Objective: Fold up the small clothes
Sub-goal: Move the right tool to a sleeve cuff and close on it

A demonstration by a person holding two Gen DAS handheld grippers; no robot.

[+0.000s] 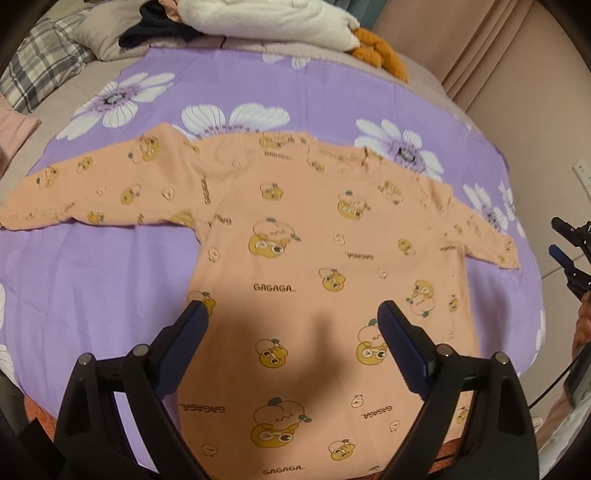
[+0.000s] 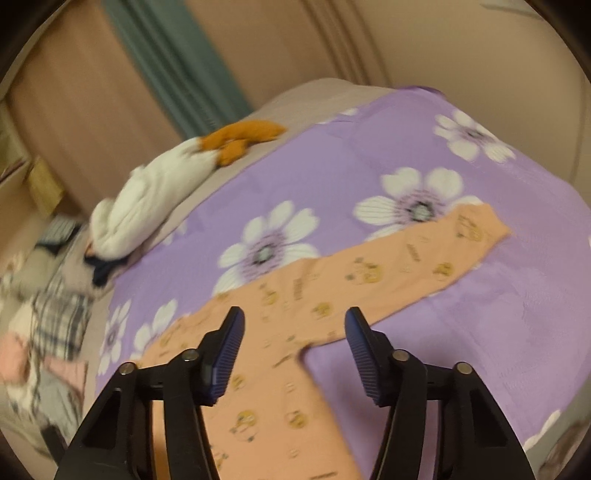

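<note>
A small orange long-sleeved shirt (image 1: 295, 266) printed with yellow cartoon figures lies flat, front up, on a purple flowered blanket (image 1: 122, 280), both sleeves spread out. My left gripper (image 1: 291, 314) is open and empty, hovering above the shirt's lower body. My right gripper (image 2: 293, 325) is open and empty above the shirt's right armpit, with the right sleeve (image 2: 424, 266) stretching away ahead of it. The right gripper also shows at the right edge of the left wrist view (image 1: 569, 254).
A white and orange plush toy (image 1: 295, 22) and dark clothing (image 1: 155, 29) lie at the far side of the bed. A plaid pillow (image 1: 40, 62) sits far left. Curtains (image 2: 177, 62) and a wall stand behind the bed.
</note>
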